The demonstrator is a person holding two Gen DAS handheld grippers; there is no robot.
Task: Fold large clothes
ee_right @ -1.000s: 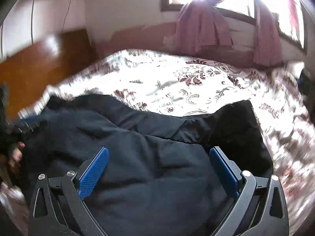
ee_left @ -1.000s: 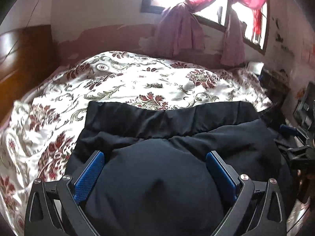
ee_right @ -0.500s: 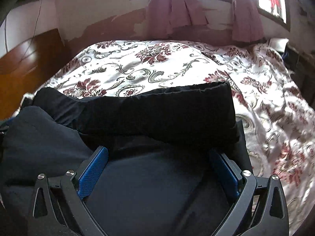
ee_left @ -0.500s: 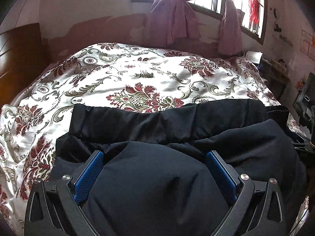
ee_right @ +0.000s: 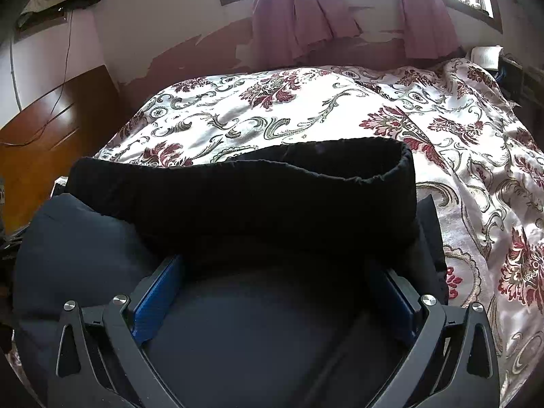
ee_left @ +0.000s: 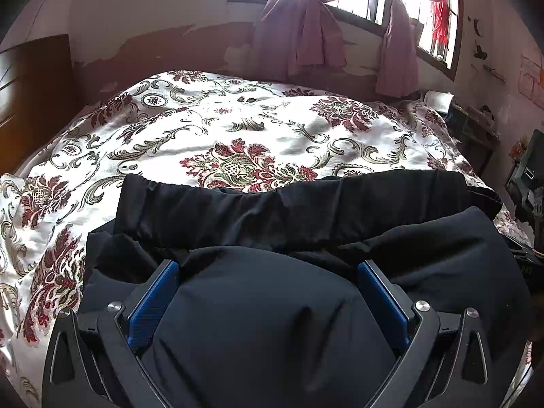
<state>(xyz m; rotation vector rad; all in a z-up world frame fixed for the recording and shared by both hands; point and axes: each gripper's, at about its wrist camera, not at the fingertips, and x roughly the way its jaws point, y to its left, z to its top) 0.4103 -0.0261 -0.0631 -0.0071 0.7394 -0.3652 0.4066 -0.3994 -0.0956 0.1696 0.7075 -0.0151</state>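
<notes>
A large dark garment (ee_left: pixel 278 323) lies folded on the floral bedspread (ee_left: pixel 238 129), with its black elastic waistband (ee_left: pixel 306 207) stretched across the far side. My left gripper (ee_left: pixel 268 267) is open, its blue pads (ee_left: pixel 153 302) set wide with a bulge of the dark cloth between them. In the right wrist view the same waistband (ee_right: pixel 255 197) curls up at its right end, over the navy layer (ee_right: pixel 85 244). My right gripper (ee_right: pixel 276 263) is also open, and the cloth fills the gap between its fingers.
The bedspread (ee_right: pixel 323 108) extends far beyond the garment toward the wall. A wooden headboard (ee_right: pixel 51 136) stands on the left. Tied pink curtains (ee_left: pixel 302 34) hang at the window. Dark furniture and clutter (ee_left: pixel 476 119) crowd the right side of the bed.
Both views have steadied after a blurred swing. The right gripper has moved right along the garment, toward the waistband's end. The other gripper no longer shows at the left view's right edge. Both stay wide.
</notes>
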